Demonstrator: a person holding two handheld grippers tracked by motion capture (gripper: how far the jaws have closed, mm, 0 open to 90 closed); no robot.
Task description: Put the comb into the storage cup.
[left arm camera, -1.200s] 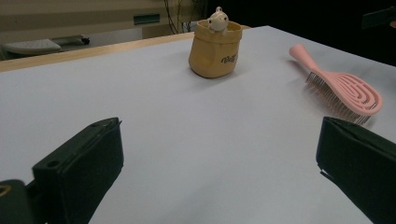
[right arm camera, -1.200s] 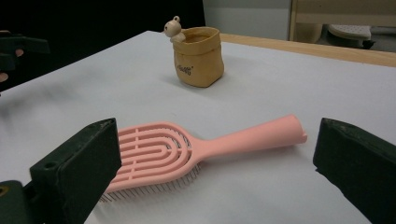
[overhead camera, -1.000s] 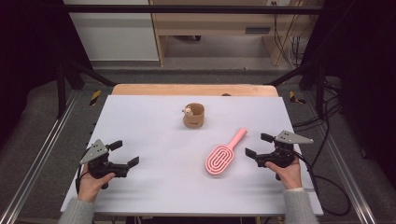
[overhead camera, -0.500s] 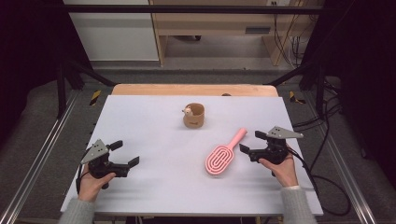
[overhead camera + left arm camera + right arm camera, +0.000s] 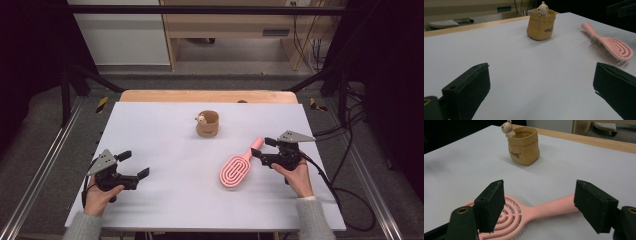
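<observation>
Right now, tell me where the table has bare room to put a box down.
The widest bare patch lies between the left gripper, the cup and the brush. The table's far left corner is bare too. It is crowded at the right, where the right gripper stands open over the brush handle.

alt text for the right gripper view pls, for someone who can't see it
The right hand-held gripper has its two black jaws open astride a pink hairbrush lying on a white table, pads clear of the handle. Beyond stands a small tan pot with a bear figure on its rim.
</observation>
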